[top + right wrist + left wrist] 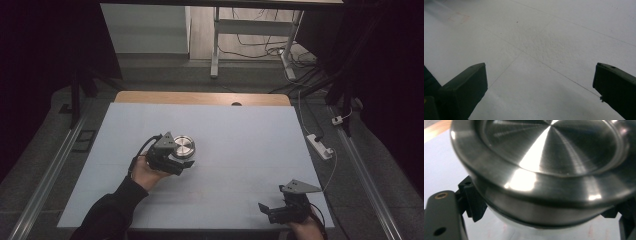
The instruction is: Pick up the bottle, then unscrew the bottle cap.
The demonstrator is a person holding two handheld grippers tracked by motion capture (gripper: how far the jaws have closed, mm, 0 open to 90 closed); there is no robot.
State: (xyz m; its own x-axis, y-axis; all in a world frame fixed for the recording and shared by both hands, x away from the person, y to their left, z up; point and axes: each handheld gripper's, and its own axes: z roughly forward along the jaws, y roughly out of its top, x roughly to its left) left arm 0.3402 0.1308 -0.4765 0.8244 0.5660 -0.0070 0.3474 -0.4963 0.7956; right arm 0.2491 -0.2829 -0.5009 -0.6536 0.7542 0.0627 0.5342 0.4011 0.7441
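1 steel tin (183,146), 2 grippers: L (186,163) clamped, R (266,210) wide.

Left tongs (184,161) clamped, right tongs (267,210) spread

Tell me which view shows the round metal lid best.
The left gripper view: the metal lid sits close up, brushed top and rim sharp, clamped in the left claw. The high view shows it small; the right gripper view faces bare table.

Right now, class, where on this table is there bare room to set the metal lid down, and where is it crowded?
The white sheet is bare from the round metal lid in the left tongs to the far wooden edge, and across to the right. Only the near right corner is taken, by the open right tongs.
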